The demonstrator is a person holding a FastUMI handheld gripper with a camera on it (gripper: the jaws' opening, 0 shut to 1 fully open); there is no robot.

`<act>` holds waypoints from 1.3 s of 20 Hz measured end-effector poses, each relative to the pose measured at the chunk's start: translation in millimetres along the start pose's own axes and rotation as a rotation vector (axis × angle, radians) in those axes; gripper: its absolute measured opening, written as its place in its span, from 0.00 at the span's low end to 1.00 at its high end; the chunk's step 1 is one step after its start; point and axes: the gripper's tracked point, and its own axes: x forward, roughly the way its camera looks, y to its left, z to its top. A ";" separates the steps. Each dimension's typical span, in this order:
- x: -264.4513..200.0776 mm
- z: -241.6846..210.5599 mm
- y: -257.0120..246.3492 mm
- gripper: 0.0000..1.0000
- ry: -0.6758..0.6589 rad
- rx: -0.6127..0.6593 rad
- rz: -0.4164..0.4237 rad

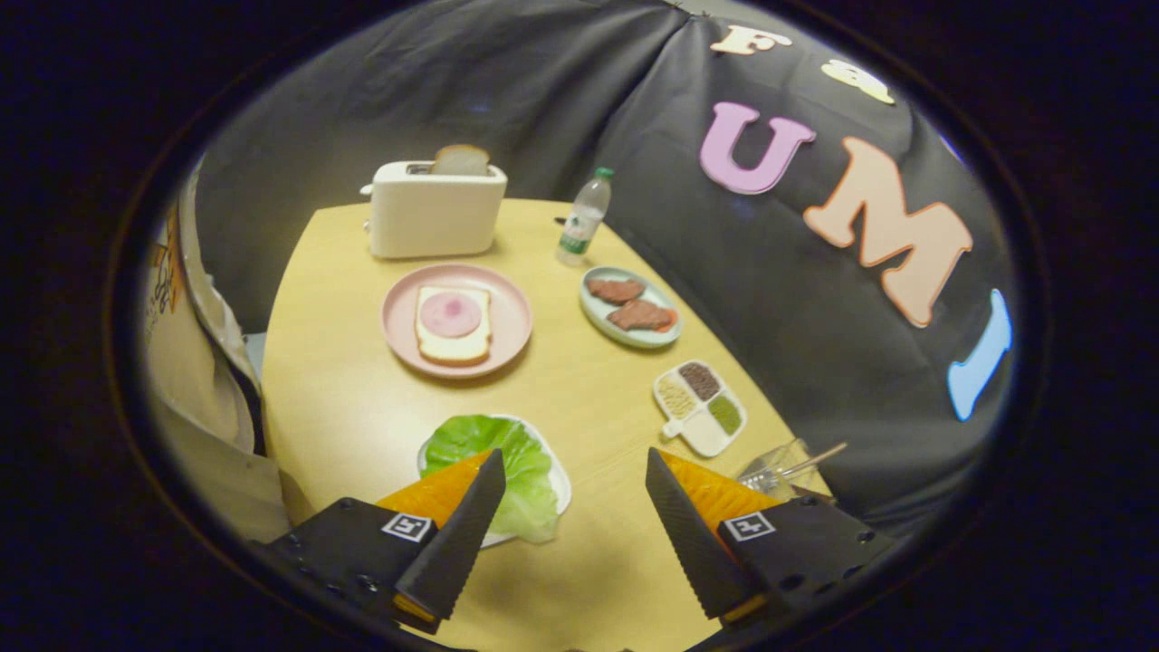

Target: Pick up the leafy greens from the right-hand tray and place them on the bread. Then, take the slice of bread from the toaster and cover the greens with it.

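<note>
Tool fingers stand wide apart and hold nothing; I see bare desk between them. I keep it raised over the near edge of the desk. The leafy greens lie on a small white tray just ahead of the left finger, which covers part of the leaf from my view. So the greens are not between the fingers; they sit to the left of the gap.

I judge the first danger is here: if I go straight down, the left finger can land on the leaf or on the tray rim and push the tray, and the closing fingers will catch nothing. The leaf looks thin and floppy, so a grip on its edge alone may slip or let it fold.

The bread, with a pink round slice on top, lies on the pink plate near the middle of the desk, in front of the toaster. The second slice stands up from the toaster slot. A limp leaf may hang over the bread when I release it.

The compartment dish and a clear container lie close to the right finger, near the right edge; a wide swing could knock them.
</note>
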 end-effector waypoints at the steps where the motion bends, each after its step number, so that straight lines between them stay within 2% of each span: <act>1: 7.9 -7.5 7.0 1.00 0.024 -0.015 0.034; 6: 39.8 -48.2 35.2 1.00 0.160 -0.065 0.196; 13: 74.7 -81.3 40.6 1.00 0.291 -0.204 0.275; 16: 85.5 -90.9 45.1 1.00 0.343 -0.184 0.325; 20: 91.4 -94.5 45.3 0.99 0.393 -0.085 0.375; 26: 90.2 -94.5 52.6 0.60 0.412 -0.093 0.386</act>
